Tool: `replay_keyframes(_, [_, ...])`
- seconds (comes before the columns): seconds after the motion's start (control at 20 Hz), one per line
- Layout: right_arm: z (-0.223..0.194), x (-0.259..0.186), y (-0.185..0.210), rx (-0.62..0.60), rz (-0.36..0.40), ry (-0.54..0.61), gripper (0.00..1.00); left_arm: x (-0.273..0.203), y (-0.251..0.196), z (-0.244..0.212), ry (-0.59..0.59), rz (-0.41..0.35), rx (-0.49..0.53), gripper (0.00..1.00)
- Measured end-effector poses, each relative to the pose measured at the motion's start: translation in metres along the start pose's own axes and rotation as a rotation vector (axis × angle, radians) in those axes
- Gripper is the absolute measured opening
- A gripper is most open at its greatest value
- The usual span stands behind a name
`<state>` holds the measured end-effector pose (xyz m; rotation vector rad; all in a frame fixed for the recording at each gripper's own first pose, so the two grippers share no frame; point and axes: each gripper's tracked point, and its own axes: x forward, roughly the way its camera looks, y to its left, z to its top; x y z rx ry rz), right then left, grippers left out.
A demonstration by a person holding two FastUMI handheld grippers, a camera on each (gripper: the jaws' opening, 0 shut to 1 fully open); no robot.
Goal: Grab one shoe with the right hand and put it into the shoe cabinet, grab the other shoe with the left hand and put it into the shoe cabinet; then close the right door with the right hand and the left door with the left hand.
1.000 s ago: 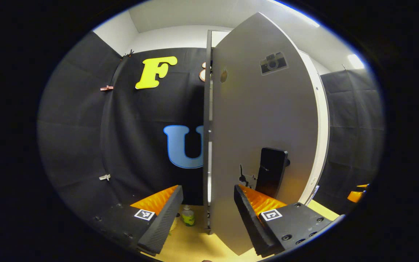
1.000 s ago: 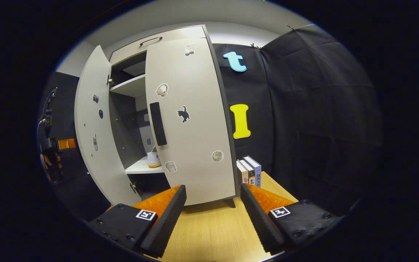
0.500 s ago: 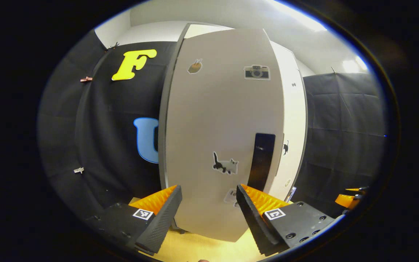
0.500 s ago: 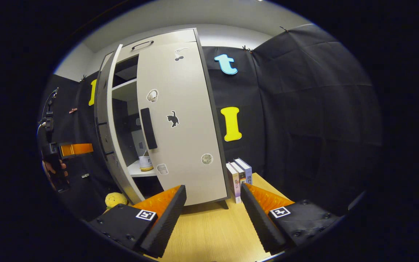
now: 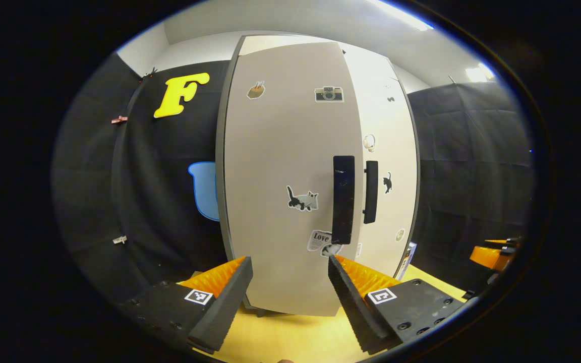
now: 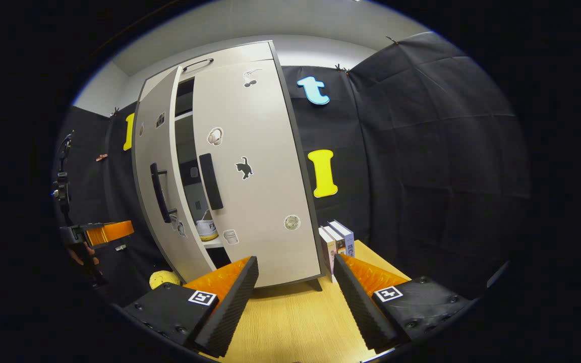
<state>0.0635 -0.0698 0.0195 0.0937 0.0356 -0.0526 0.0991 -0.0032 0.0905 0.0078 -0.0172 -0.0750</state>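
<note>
On table — left door [image 6: 157, 176] ajar (stickered).

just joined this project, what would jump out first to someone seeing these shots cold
The tall pale shoe cabinet standing on the wooden table, its doors dotted with stickers such as a cat sticker. In the right gripper view the left door stands slightly ajar, a dark gap beside the shut right door showing a shelf with a small tub. Books stand right of the cabinet, a yellow plush to its left.
</note>
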Motion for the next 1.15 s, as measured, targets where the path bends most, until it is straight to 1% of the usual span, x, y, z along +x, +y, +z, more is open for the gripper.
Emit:
replay_keyframes(0.1, [-0.002, 0.0, 0.004, -0.002, 0.008, -0.002, 0.98, -0.009, 0.0, -0.003, -0.016, 0.028, -0.009, 0.94])
replay_keyframes(0.15, [-0.005, 0.0, 0.009, -0.001, 0.012, 0.0, 0.98, -0.013, 0.002, -0.008, -0.013, 0.052, -0.004, 0.97])
replay_keyframes(0.2, [-0.008, -0.001, 0.015, 0.0, 0.015, 0.003, 0.98, -0.017, 0.004, -0.017, -0.004, 0.078, 0.001, 0.95])
replay_keyframes(0.3, [-0.016, -0.004, 0.021, 0.004, 0.016, 0.016, 0.98, -0.027, 0.006, -0.033, 0.008, 0.121, 0.003, 0.95])
replay_keyframes(0.5, [-0.036, -0.01, 0.028, 0.0, 0.014, 0.031, 0.98, -0.051, 0.002, -0.065, 0.021, 0.16, -0.068, 0.95])
replay_keyframes(0.6, [-0.053, -0.015, 0.034, 0.002, 0.019, 0.058, 0.98, -0.06, -0.001, -0.079, 0.035, 0.17, -0.107, 0.95])
replay_keyframes(0.75, [-0.068, -0.021, 0.049, 0.001, 0.055, 0.099, 0.98, -0.069, -0.003, -0.088, 0.038, 0.172, -0.149, 0.95])
replay_keyframes(0.95, [-0.075, -0.026, 0.064, -0.026, 0.095, 0.111, 0.98, -0.071, -0.005, -0.091, 0.055, 0.175, -0.136, 0.95])
replay_keyframes(1.15, [-0.075, -0.03, 0.066, -0.036, 0.1, 0.103, 0.98, -0.072, -0.007, -0.09, 0.05, 0.174, -0.117, 0.95])
